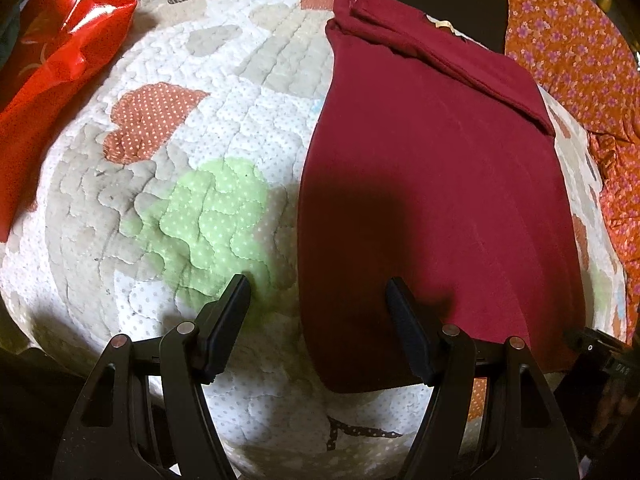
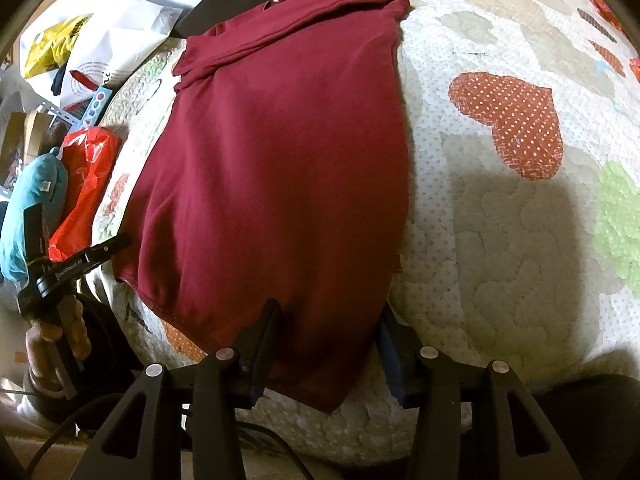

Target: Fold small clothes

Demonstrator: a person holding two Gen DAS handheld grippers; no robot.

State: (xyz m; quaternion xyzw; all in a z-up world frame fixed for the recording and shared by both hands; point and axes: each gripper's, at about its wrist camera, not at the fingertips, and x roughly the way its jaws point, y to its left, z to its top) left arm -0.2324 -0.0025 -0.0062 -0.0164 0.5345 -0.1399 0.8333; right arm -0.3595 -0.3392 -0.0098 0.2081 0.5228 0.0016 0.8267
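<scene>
Right wrist view shows the maroon garment [image 2: 276, 168] lying lengthwise on the quilted heart-print bedspread [image 2: 500, 240], already folded into a long narrow panel, its collar end at twelve o'clock and its hem corner at six o'clock, between the fingers of the right gripper [image 2: 326, 344]. Those fingers stand parted on either side of the hem and do not look clamped on it, so I read them as released. Left wrist view has the left gripper [image 1: 318, 304] with fingers spread wide and empty, one over the bedspread, the other above the garment's near edge. The main risk, as I judge it, is a one-layer pinch: closing now could catch only the top ply, and lifting would peel the panel open. A lopsided lift by one gripper could also skew the long edges. The soft bedspread may bunch into a grip. Around the work, a red plastic bag [image 1: 56, 52] sits at ten o'clock, an orange floral cloth [image 1: 580, 64] at two o'clock, and white bags [image 2: 120, 24] lie beyond; none blocks the fold path.
</scene>
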